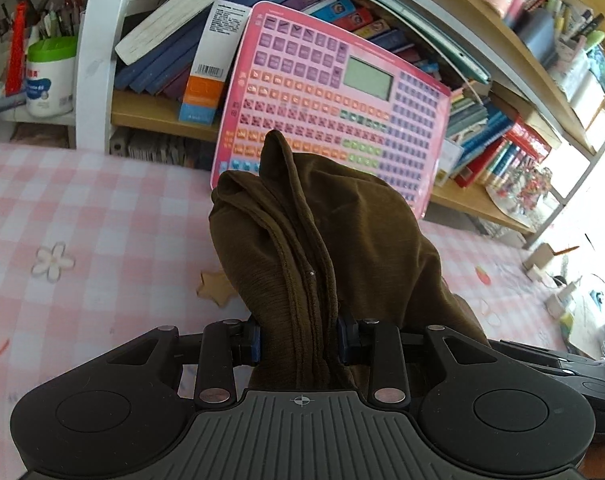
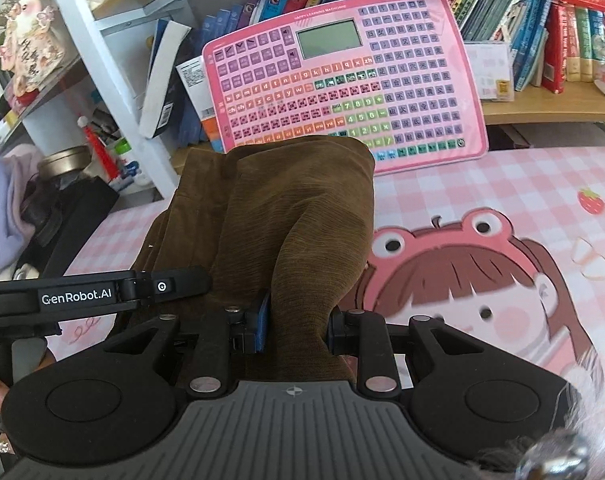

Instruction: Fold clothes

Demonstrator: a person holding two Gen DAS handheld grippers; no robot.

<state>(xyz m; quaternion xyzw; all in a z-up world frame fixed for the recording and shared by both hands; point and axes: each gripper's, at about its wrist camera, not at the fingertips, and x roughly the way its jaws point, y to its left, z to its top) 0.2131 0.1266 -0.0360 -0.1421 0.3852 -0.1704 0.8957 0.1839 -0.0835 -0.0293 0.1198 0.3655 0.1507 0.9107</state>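
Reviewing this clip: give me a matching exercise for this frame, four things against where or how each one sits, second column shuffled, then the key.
Things:
1. brown garment
2. pink learning board
3. strawberry print
4. green-lidded tub

Places or states:
A. leaning upright against the bookshelf
B. on the white shelf left of the books, left wrist view
C. pinched in both the left gripper and the right gripper
D. flat on the checked desk mat, right side

Pairs: 1-C, 2-A, 3-D, 4-B
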